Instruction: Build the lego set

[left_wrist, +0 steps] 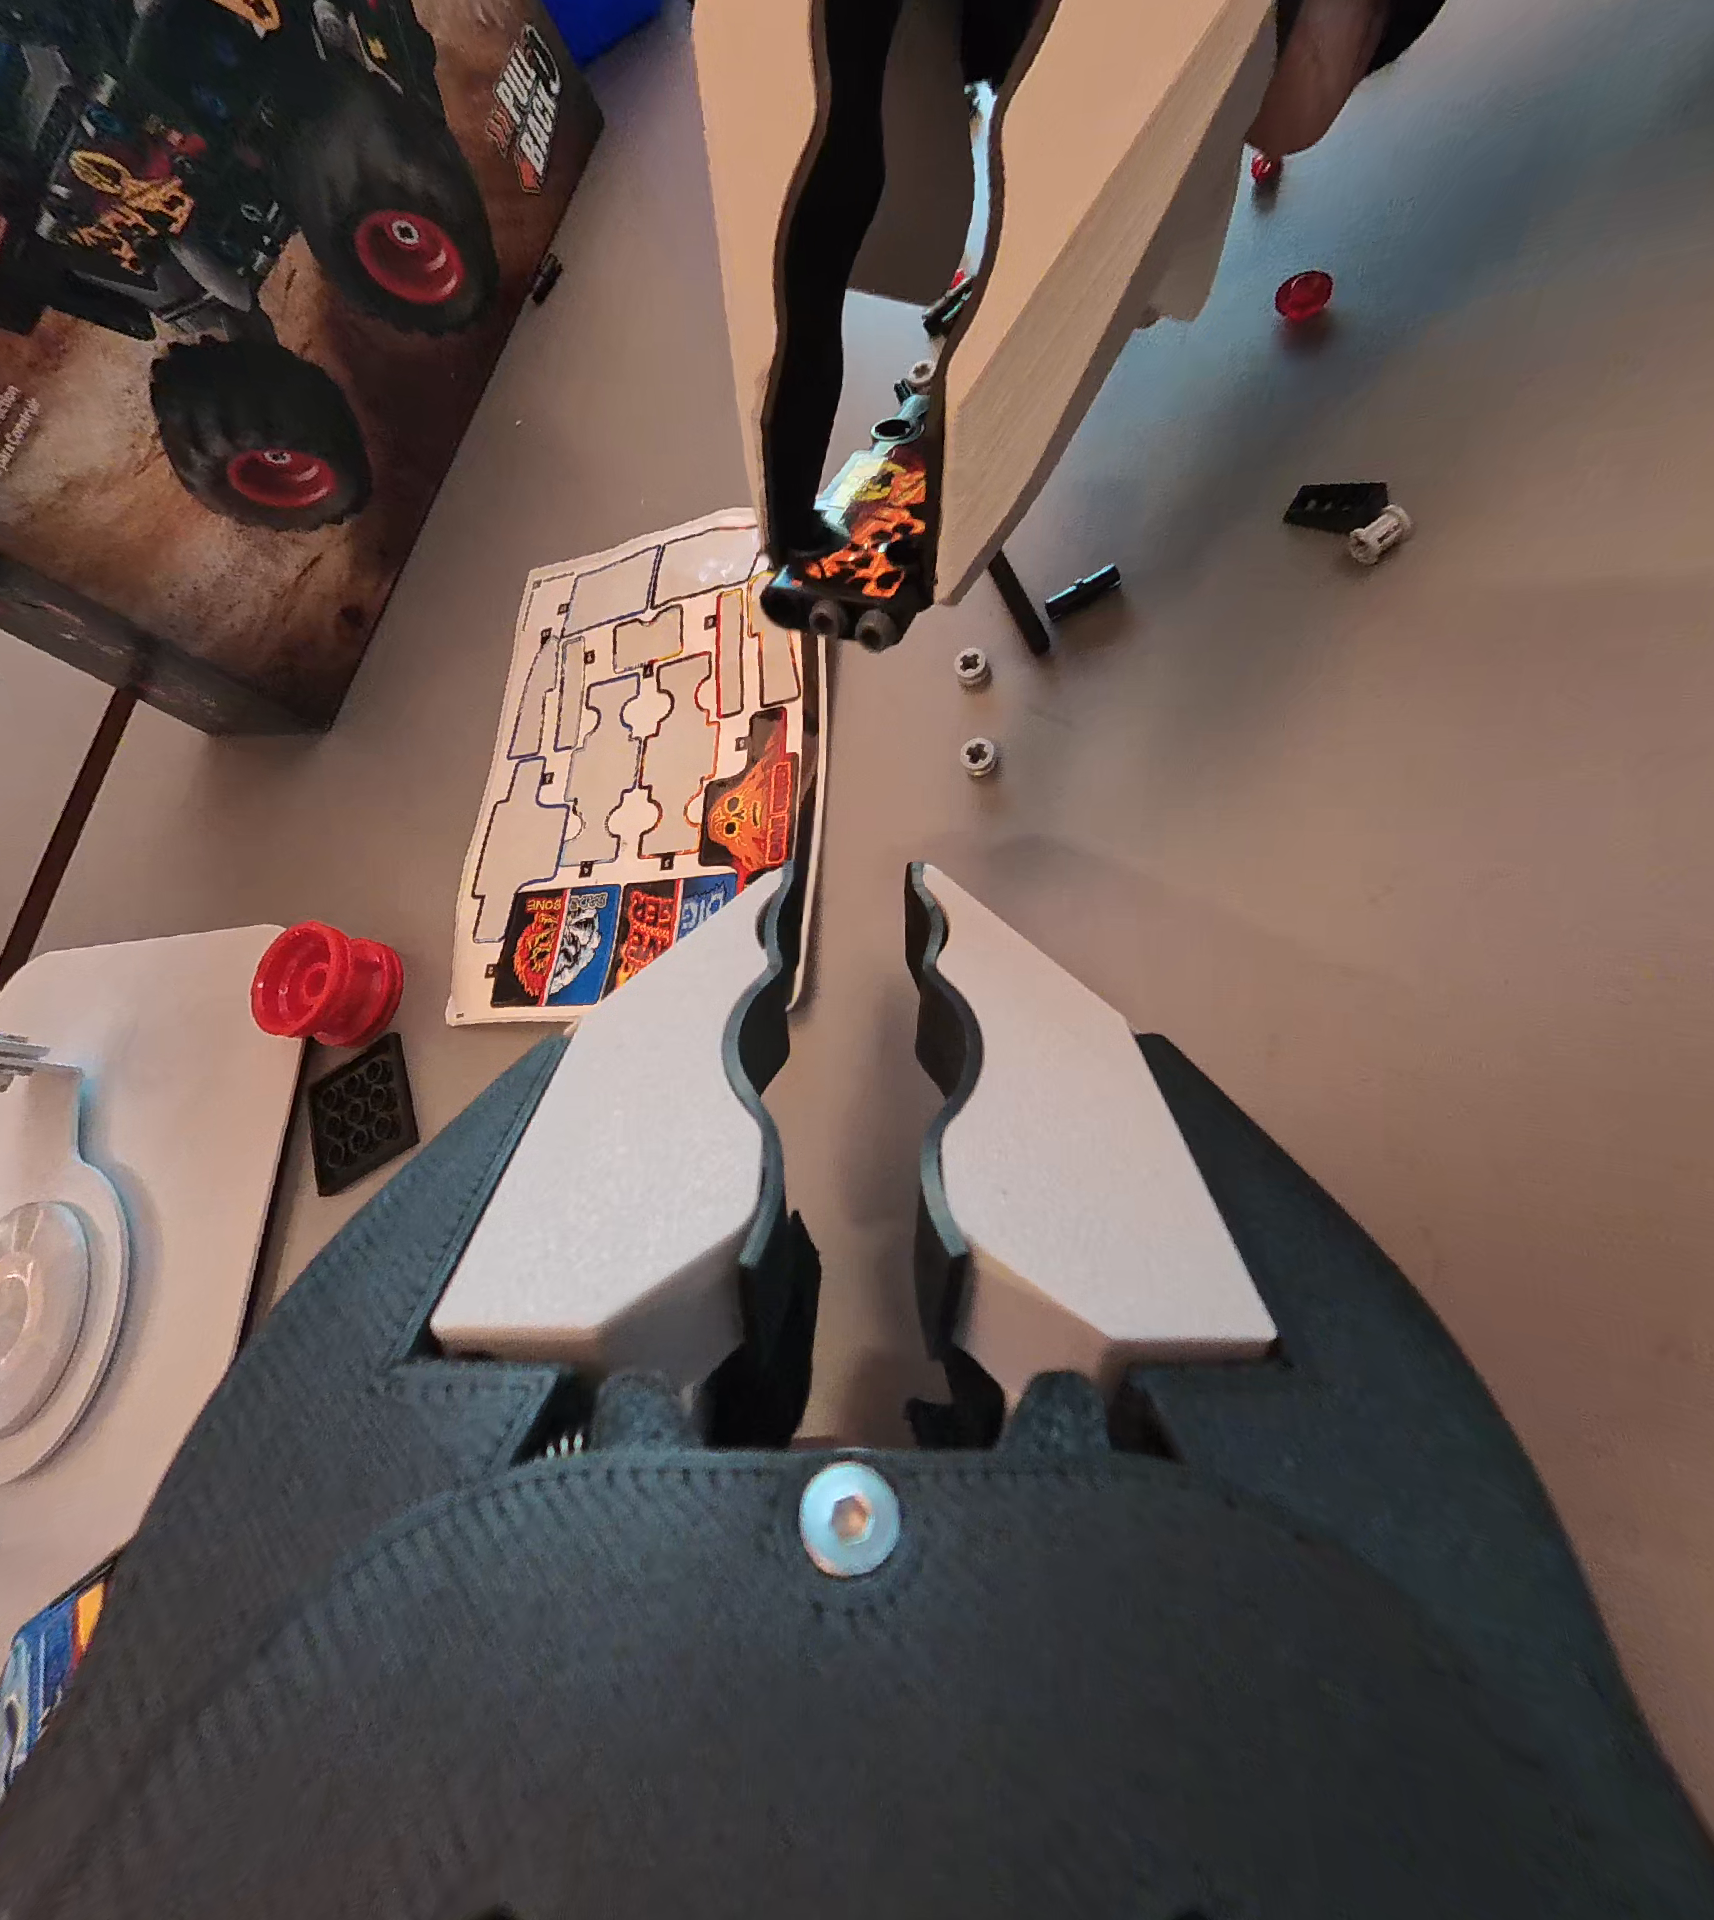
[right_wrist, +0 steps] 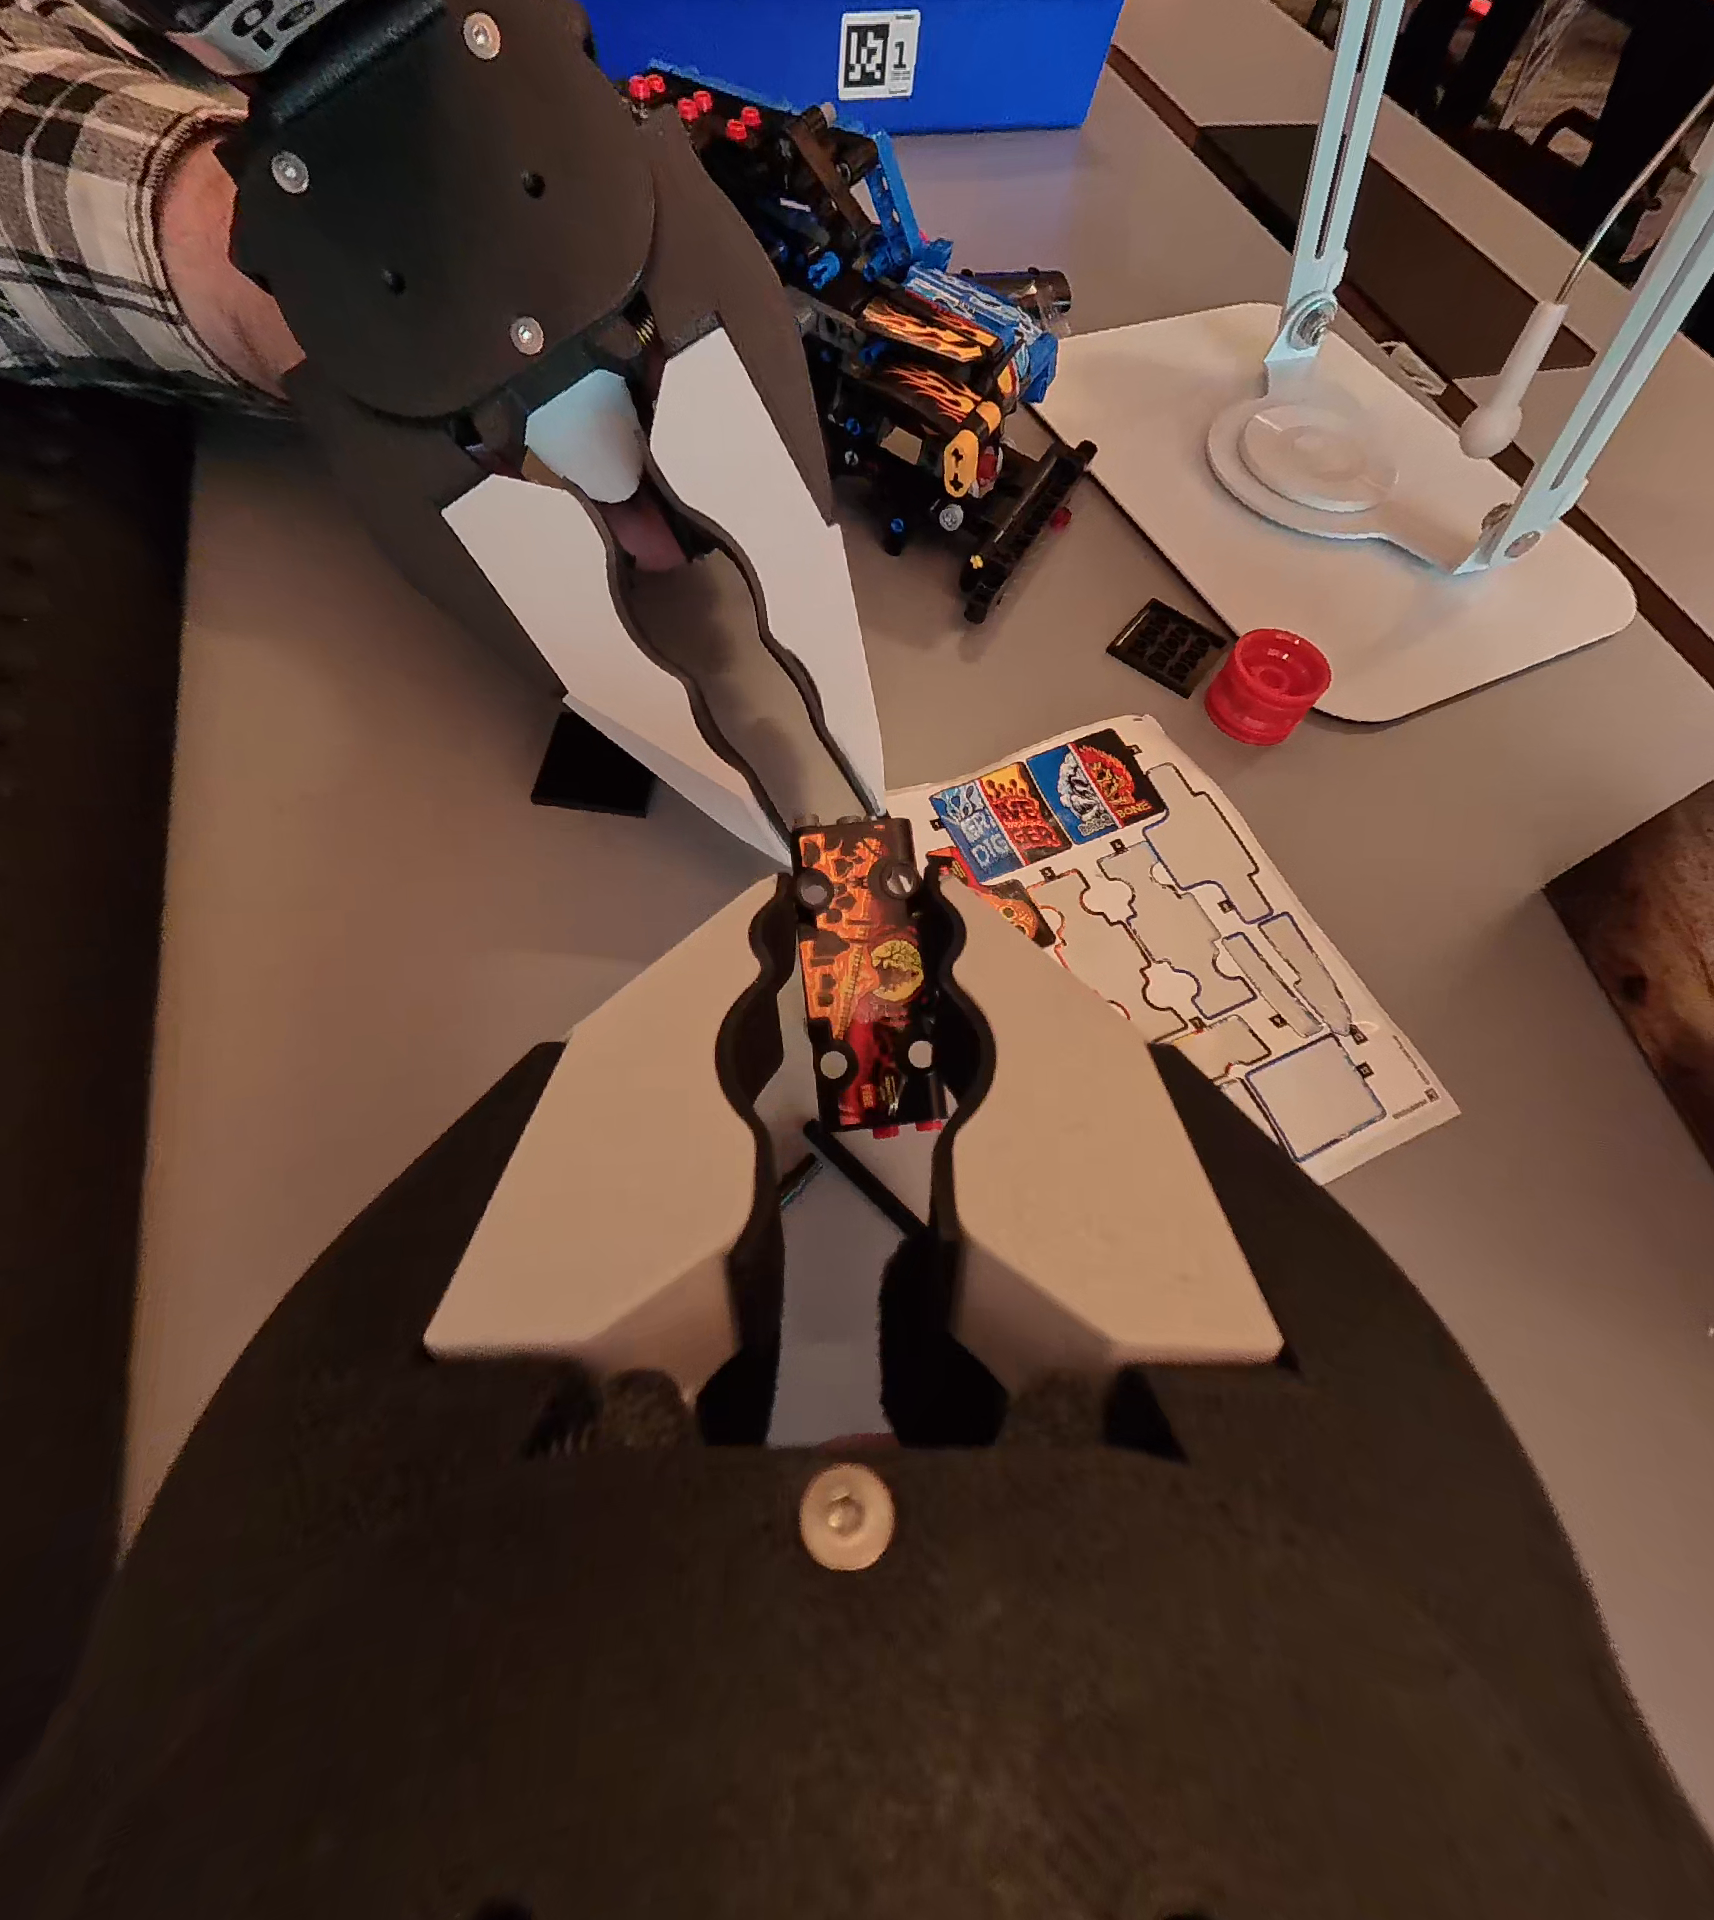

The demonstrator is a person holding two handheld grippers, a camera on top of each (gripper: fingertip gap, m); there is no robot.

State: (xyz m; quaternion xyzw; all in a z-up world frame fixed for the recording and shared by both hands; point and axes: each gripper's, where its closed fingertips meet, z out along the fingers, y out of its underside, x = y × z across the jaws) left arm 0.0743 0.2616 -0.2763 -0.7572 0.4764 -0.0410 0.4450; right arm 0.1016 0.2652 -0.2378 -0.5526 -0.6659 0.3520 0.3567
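Left wrist view: the left gripper is seen w/ its jaws parted and nothing between them, above a grey table. Straight ahead, the right gripper is pointed down, clamped on a black Lego panel w/ orange flame decals. Just beyond the left fingertips a sticker sheet is laid flat, most stickers already peeled off; printed writing is borne by the remaining ones. Further ahead-left the set's box is stood, printed w/ a monster truck picture and lettering. To the near left, a red wheel hub and a black studded plate are seen beside a white lamp base. Ahead-right, small loose parts are scattered: grey bushes, a black pin, a red round stud.

Right wrist view: the right gripper is closed on the flame panel, held lengthwise between the fingers. The left gripper is reached in from ahead-left, its tips just beside the panel's far end; contact can't be told. A plaid sleeve is seen behind it. Ahead, a part-built truck in blue and black is stood near a blue bin w/ a coded tag. The sticker sheet is laid ahead-right, the hub and plate beyond it by the lamp base.
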